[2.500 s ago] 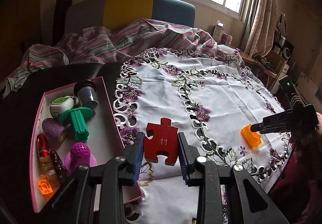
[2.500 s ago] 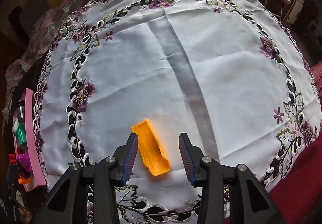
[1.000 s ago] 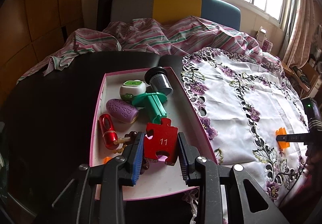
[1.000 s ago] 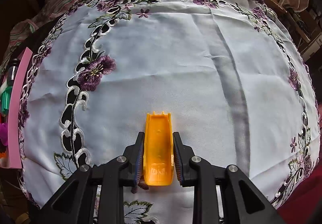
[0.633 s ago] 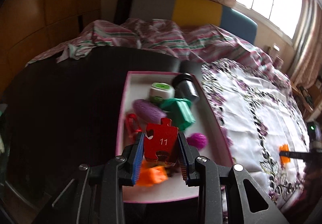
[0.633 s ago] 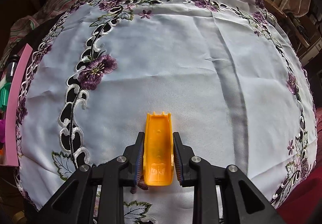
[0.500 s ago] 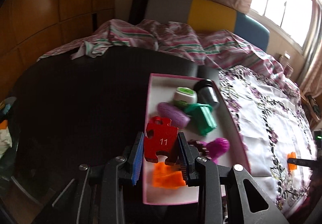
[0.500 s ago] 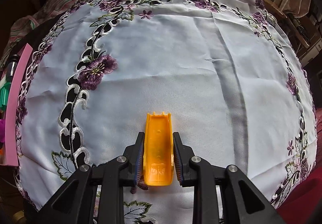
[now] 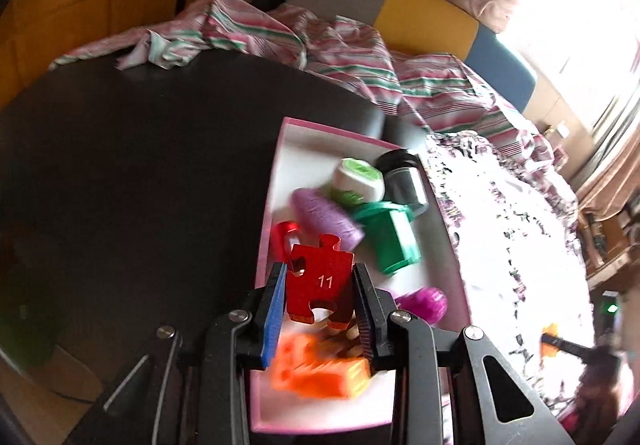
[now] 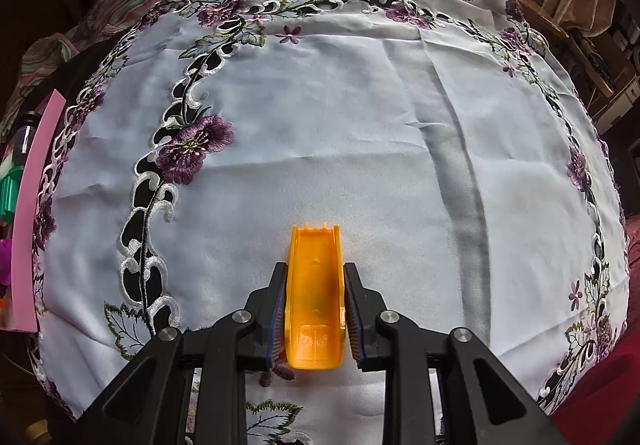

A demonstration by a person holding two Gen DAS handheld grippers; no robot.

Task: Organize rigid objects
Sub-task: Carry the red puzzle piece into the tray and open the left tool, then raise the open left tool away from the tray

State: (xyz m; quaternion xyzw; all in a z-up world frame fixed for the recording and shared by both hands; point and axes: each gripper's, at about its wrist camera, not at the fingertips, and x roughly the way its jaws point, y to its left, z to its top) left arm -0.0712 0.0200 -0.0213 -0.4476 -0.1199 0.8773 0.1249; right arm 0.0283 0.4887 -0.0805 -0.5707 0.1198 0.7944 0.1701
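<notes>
My left gripper [image 9: 320,301] is shut on a red puzzle piece marked 11 [image 9: 320,279] and holds it above the near left part of the pink-rimmed tray [image 9: 320,411]. The tray holds an orange block [image 9: 320,371], a magenta knob [image 9: 424,303], a green stamp [image 9: 390,237], a purple oval [image 9: 324,217], a white and green tub [image 9: 358,179] and a dark cup [image 9: 402,179]. My right gripper [image 10: 316,311] is shut on an orange plastic trough piece [image 10: 314,293] just over the white embroidered cloth [image 10: 360,117].
The tray sits on a dark round table [image 9: 140,173] beside the embroidered cloth [image 9: 512,245]. Its pink wall [image 10: 28,205] shows at the left of the right wrist view. A striped blanket [image 9: 320,37] and a chair lie behind the table.
My left gripper carried the red puzzle piece from the cloth over to the tray and keeps swinging left. My right gripper closed on the orange piece and has held still since.
</notes>
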